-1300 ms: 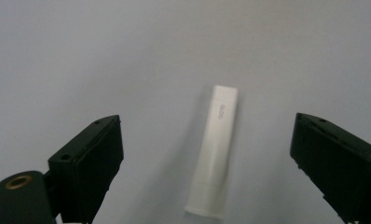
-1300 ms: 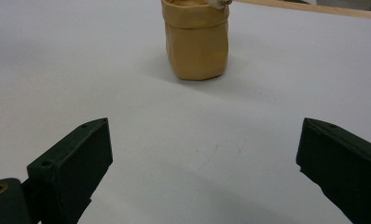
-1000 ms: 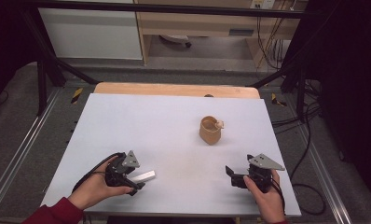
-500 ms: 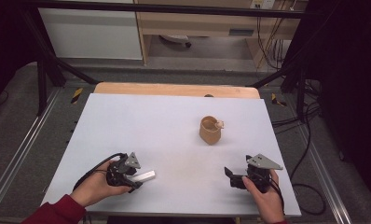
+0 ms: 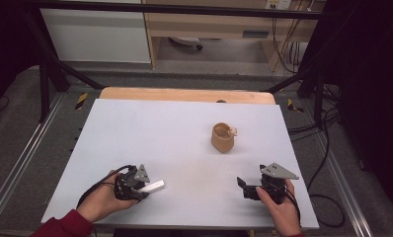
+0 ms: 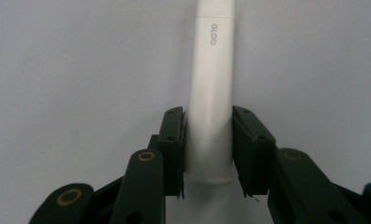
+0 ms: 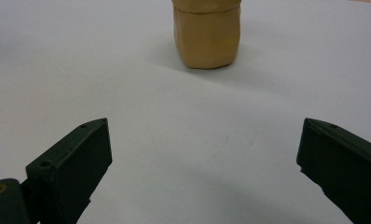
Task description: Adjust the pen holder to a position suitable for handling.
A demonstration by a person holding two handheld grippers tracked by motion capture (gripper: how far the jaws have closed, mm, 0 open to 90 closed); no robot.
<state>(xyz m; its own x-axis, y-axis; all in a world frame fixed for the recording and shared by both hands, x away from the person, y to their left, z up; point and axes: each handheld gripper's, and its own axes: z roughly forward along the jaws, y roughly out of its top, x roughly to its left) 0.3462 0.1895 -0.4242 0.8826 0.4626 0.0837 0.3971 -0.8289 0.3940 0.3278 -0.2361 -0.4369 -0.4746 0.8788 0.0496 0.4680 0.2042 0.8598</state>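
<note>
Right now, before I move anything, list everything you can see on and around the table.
glue stick: one, white, near left part of the table, lying flat, clamped at one end
cup: one, tan, standing right of the table's middle, something small and pale at its rim
table: one, white top, wooden strip along the far edge
cables: several, black, on the floor at right
left tongs: one, black, shut on the glue stick
right tongs: one, black, open, pointed at the cup

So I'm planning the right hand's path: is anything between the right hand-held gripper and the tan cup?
Nothing. In the right gripper view, bare white table runs from the open right hand-held gripper to the tan cup.
</note>
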